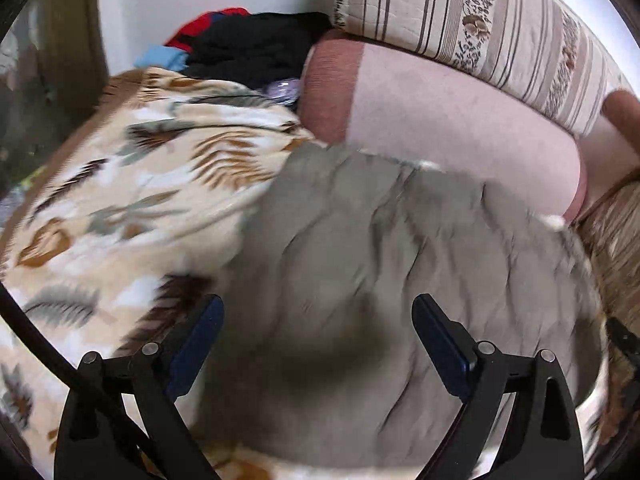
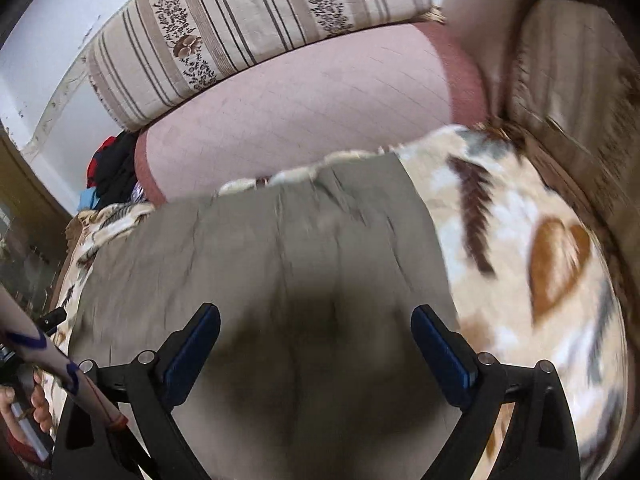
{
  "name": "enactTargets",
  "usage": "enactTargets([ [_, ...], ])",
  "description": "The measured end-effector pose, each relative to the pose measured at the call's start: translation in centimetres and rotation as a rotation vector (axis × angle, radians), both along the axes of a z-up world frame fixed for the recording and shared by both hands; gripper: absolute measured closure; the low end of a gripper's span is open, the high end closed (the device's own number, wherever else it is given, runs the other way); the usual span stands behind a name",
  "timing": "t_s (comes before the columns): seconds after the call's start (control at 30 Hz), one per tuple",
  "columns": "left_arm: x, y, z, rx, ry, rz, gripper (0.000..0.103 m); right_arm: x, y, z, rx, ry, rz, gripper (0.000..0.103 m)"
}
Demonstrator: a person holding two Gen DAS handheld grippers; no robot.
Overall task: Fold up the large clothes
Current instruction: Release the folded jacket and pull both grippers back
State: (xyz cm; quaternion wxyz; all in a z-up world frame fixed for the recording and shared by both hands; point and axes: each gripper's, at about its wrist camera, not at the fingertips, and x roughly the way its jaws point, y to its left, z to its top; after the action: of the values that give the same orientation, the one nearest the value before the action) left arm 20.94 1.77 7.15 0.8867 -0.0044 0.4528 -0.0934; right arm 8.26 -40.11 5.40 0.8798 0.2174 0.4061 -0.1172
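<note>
A large grey-olive garment (image 1: 360, 240) lies spread and creased on a leaf-patterned blanket (image 1: 132, 184). It also shows in the right wrist view (image 2: 280, 248), with a fairly straight far edge. My left gripper (image 1: 318, 344) is open just above the garment, its blue pads wide apart and nothing between them. My right gripper (image 2: 316, 348) is also open just above the garment and holds nothing. Both views are blurred by motion.
A pink bolster (image 1: 460, 116) (image 2: 304, 108) lies behind the garment, with a striped floral cushion (image 1: 480, 16) (image 2: 248, 28) above it. A pile of black, red and blue clothes (image 1: 248, 48) sits at the far left. The person's left hand (image 2: 24, 408) shows at the lower left.
</note>
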Motion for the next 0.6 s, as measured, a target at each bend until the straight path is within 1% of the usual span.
enactTargets([
  [0.13, -5.0, 1.7, -0.9, 0.038, -0.022, 0.019, 0.008, -5.7, 1.7, -1.9, -0.029, 0.038, -0.004, 0.005],
  [0.27, -8.9, 2.4, -2.0, 0.037, 0.005, 0.036, 0.008, -10.1, 3.8, -3.9, -0.027, 0.072, -0.016, 0.005],
  [0.37, -11.9, 2.9, -2.2, -0.006, 0.029, 0.045, 0.008, -12.3, 5.6, -4.6, -0.004, 0.078, -0.015, 0.005],
  [0.47, -14.7, 2.8, -2.2, -0.047, 0.040, 0.042, 0.008, -13.8, 7.5, -4.5, -0.015, 0.072, 0.003, 0.005],
  [0.6, -17.2, 2.2, -2.0, -0.049, 0.041, 0.025, 0.008, -14.9, 9.7, -4.2, -0.039, 0.079, 0.041, 0.005],
])
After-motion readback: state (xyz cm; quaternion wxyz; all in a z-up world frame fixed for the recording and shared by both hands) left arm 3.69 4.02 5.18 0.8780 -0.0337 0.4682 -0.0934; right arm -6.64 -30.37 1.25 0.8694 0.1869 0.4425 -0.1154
